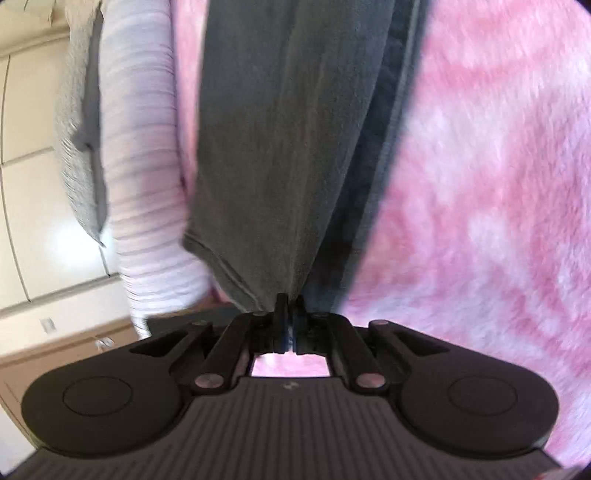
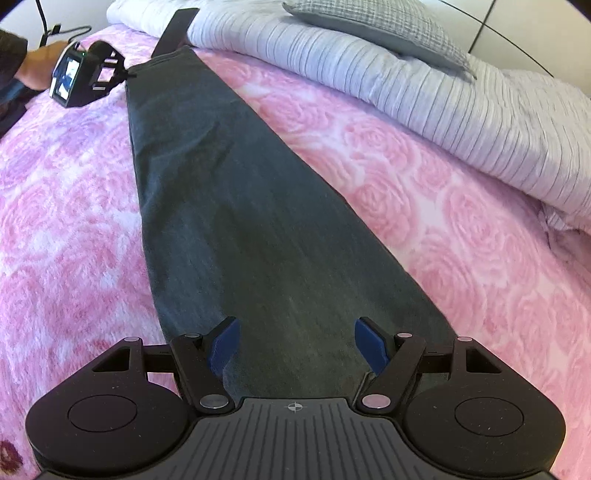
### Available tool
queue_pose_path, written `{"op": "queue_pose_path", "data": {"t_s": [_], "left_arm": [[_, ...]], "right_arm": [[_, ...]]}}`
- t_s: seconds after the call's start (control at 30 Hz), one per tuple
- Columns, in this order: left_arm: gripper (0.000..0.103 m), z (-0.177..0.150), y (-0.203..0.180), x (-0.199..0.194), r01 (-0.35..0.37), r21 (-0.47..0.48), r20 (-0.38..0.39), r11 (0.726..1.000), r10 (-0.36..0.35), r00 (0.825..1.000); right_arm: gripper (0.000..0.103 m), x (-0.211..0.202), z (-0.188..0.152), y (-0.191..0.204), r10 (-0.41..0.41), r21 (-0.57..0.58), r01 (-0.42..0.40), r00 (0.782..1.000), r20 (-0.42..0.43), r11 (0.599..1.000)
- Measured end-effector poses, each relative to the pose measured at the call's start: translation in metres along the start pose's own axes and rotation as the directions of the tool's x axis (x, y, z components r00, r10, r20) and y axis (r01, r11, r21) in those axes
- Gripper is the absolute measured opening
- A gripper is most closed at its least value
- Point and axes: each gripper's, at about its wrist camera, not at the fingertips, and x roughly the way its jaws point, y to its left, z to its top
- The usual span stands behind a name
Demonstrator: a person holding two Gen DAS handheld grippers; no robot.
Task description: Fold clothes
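Black grippers (image 2: 297,345), blue-padded fingers (image 2: 371,343)

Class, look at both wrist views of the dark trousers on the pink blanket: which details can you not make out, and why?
- Trousers, near end: right wrist view, hidden under the right gripper.
- Pinched hem corner: left wrist view, covered by the left gripper.
- Blanket pattern: left wrist view, blurred.
- Striped bedding: cut off by edge.

The trousers (image 2: 236,206) are dark charcoal grey, plain. The blanket (image 2: 424,206) beneath is pink with a paler rose pattern. The duvet (image 2: 461,110) is white with thin grey stripes, the pillow (image 2: 369,26) grey with a fine check. Both grippers are black; the right one's fingers (image 2: 371,345) are blue.
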Motion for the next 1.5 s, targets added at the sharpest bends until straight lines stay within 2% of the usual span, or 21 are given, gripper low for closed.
{"op": "queue_pose_path", "data": {"t_s": [0.13, 0.27, 0.4, 0.5, 0.63, 0.73, 0.8, 0.87, 0.9, 0.93, 1.0, 1.03, 1.13, 1.17, 1.27, 1.33, 1.37, 1.5], "left_arm": [[0.0, 0.005, 0.002, 0.002, 0.015, -0.027, -0.013, 1.0, -0.016, 1.0], [0.0, 0.005, 0.004, 0.0, 0.026, -0.025, -0.023, 0.999, -0.027, 0.999], [0.004, 0.006, 0.004, -0.002, 0.062, -0.029, -0.068, 0.998, -0.064, 0.996], [0.01, 0.008, 0.006, -0.015, 0.103, -0.072, -0.115, 0.992, -0.11, 0.987], [0.014, 0.019, 0.026, -0.05, 0.076, -0.185, -0.126, 0.98, -0.1, 0.987], [0.014, 0.043, 0.045, -0.085, 0.092, -0.311, -0.092, 0.946, -0.127, 0.988], [0.014, 0.069, 0.054, -0.113, 0.135, -0.362, -0.016, 0.922, -0.15, 0.989], [0.016, 0.104, 0.057, -0.152, 0.166, -0.359, 0.107, 0.918, -0.136, 0.985], [0.021, 0.122, 0.055, -0.174, 0.185, -0.343, 0.189, 0.921, -0.125, 0.974], [0.029, 0.141, 0.054, -0.197, 0.205, -0.324, 0.277, 0.923, -0.115, 0.954], [0.036, 0.177, 0.048, -0.241, 0.238, -0.27, 0.436, 0.933, -0.101, 0.894], [0.036, 0.195, 0.043, -0.261, 0.247, -0.232, 0.503, 0.941, -0.101, 0.859], [0.037, 0.242, 0.029, -0.3, 0.274, -0.169, 0.615, 0.947, -0.116, 0.78], [0.037, 0.254, 0.024, -0.306, 0.284, -0.148, 0.631, 0.947, -0.131, 0.765], [0.037, 0.286, 0.011, -0.317, 0.31, -0.083, 0.656, 0.947, -0.182, 0.732], [0.035, 0.298, 0.004, -0.317, 0.339, -0.033, 0.642, 0.94, -0.24, 0.728], [0.035, 0.299, 0.003, -0.317, 0.337, -0.024, 0.641, 0.941, -0.244, 0.728], [0.035, 0.298, 0.03, -0.321, 0.331, -0.099, 0.656, 0.938, -0.189, 0.731]], "right_arm": [[0.073, -0.002, -0.009, -0.002, -0.005, 0.023, 0.006, 1.0, -0.019, 1.0], [0.073, -0.007, -0.022, -0.012, -0.014, 0.129, 0.02, 0.999, -0.051, 0.991], [0.073, -0.017, -0.039, -0.03, -0.064, 0.21, 0.078, 0.995, -0.073, 0.975], [0.073, -0.027, -0.059, -0.05, -0.103, 0.29, 0.126, 0.99, -0.095, 0.949], [0.073, -0.049, -0.093, -0.085, -0.153, 0.416, 0.185, 0.982, -0.11, 0.89], [0.073, -0.065, -0.123, -0.115, -0.197, 0.513, 0.229, 0.973, -0.117, 0.828], [0.072, -0.072, -0.143, -0.135, -0.208, 0.585, 0.245, 0.969, -0.131, 0.773], [0.073, -0.08, -0.16, -0.15, -0.215, 0.641, 0.244, 0.969, -0.125, 0.728], [0.073, -0.084, -0.165, -0.155, -0.213, 0.656, 0.237, 0.97, -0.118, 0.717], [0.072, -0.087, -0.169, -0.156, -0.206, 0.663, 0.225, 0.973, -0.109, 0.714], [0.072, -0.089, -0.174, -0.154, -0.182, 0.667, 0.195, 0.979, -0.09, 0.72], [0.072, -0.09, -0.176, -0.15, -0.163, 0.668, 0.171, 0.984, -0.075, 0.724], [0.072, -0.093, -0.179, -0.134, -0.106, 0.663, 0.091, 0.994, -0.017, 0.743], [0.072, -0.092, -0.179, -0.129, -0.09, 0.652, 0.072, 0.996, -0.005, 0.755], [0.072, -0.09, -0.182, -0.116, -0.069, 0.607, 0.043, 0.997, 0.02, 0.793], [0.072, -0.089, -0.188, -0.121, -0.082, 0.605, 0.054, 0.996, 0.018, 0.795], [0.072, -0.091, -0.191, -0.131, -0.101, 0.615, 0.066, 0.995, 0.022, 0.786], [0.072, -0.097, -0.201, -0.175, -0.185, 0.651, 0.112, 0.982, 0.045, 0.751]]}}
